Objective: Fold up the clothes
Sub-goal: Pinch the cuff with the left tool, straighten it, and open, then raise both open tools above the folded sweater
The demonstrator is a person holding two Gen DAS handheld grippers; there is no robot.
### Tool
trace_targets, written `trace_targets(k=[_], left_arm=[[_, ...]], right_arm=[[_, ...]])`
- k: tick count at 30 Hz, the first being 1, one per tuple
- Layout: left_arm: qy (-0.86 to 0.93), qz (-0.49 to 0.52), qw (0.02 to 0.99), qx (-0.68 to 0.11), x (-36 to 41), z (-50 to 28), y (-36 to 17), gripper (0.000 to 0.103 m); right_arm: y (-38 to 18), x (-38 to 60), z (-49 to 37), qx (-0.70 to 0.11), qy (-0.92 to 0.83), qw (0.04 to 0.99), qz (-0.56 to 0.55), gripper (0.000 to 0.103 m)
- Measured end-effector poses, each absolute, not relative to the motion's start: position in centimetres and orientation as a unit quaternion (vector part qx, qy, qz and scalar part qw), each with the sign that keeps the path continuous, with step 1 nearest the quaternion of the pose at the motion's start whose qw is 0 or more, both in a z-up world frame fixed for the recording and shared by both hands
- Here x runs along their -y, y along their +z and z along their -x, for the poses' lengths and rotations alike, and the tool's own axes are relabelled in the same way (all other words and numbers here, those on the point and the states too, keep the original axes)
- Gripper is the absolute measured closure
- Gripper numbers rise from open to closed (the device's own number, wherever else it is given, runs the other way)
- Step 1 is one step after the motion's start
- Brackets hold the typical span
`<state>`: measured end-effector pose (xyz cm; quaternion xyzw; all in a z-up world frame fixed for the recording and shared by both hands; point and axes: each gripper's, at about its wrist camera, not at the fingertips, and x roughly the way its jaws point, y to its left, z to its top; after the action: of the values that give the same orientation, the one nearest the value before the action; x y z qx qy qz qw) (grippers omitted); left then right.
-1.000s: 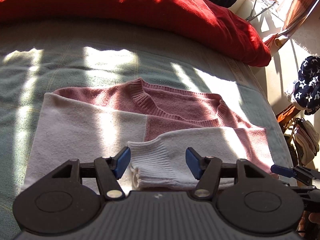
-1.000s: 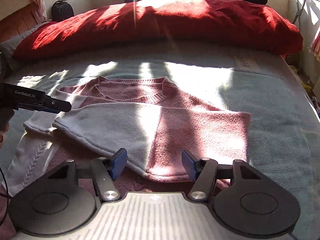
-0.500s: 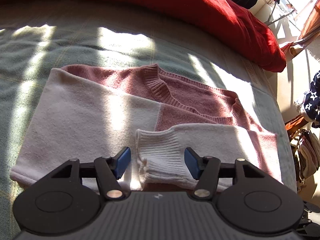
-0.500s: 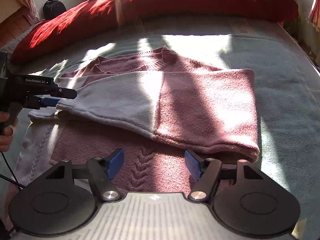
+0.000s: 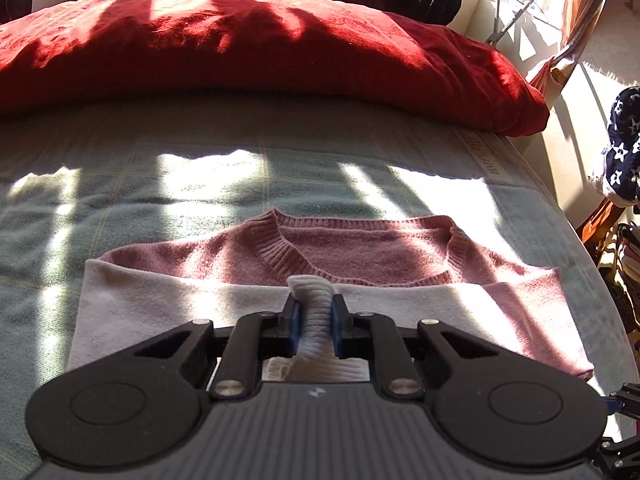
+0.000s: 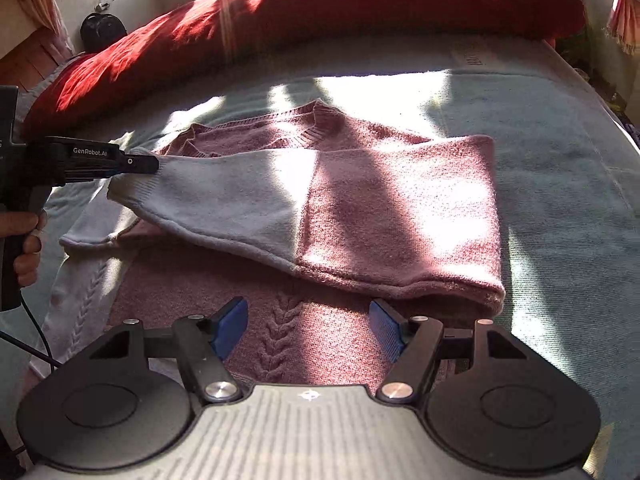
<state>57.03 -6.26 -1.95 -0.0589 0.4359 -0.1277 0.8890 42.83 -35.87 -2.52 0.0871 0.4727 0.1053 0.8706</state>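
You're looking at 1 sweater (image 6: 360,208), pink & white, w/ 2 sleeves showing: 1 folded across the chest (image 6: 224,196), 1 lying flat at the left edge (image 6: 80,280). 1 red pillow (image 5: 256,48) is lying behind it, 1 blanket (image 5: 200,184) underneath. You're holding 2 grippers: left (image 5: 314,326), right (image 6: 308,330).

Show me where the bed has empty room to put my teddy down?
Bare blanket lies between the red duvet and the sweater collar. More runs along the sweater's right side to the bed edge. The near middle is crowded: sweater, folded sleeve, both tools.
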Motion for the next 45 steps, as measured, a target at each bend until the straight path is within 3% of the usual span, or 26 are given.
trace_targets(k=[7,12,19,26,31,40,45], left_arm=[[-0.102,0.066,0.874,-0.47,4.7,-57.4,-2.3,0.078],[-0.124,0.09,0.883,-0.445,4.8,-56.5,-1.3,0.056],[-0.138,0.095,0.849,-0.502,6.9,-56.3,-5.5,0.055],[-0.151,0.08,0.858,-0.485,7.6,-56.8,-3.7,0.045],[-0.148,0.068,0.85,-0.501,8.0,-56.9,-5.4,0.038],[-0.14,0.045,0.856,-0.495,7.6,-57.5,-5.3,0.031],[-0.136,0.038,0.862,-0.487,7.3,-57.2,-5.0,0.027]], right_arm=[[-1.4,36.7,-43.6,-0.445,0.093,0.887,-0.078,0.031],[-2.9,38.2,-45.5,-0.443,0.067,0.892,-0.057,0.031],[-3.9,39.5,-44.6,-0.458,0.063,0.885,-0.052,0.032],[-2.4,41.3,-49.8,-0.407,0.062,0.91,-0.044,0.032],[-6.2,42.2,-54.0,-0.443,0.058,0.894,-0.034,0.032],[-3.6,41.5,-52.7,-0.437,0.081,0.895,-0.036,0.032],[-5.9,37.1,-52.6,-0.466,0.124,0.876,0.018,0.026]])
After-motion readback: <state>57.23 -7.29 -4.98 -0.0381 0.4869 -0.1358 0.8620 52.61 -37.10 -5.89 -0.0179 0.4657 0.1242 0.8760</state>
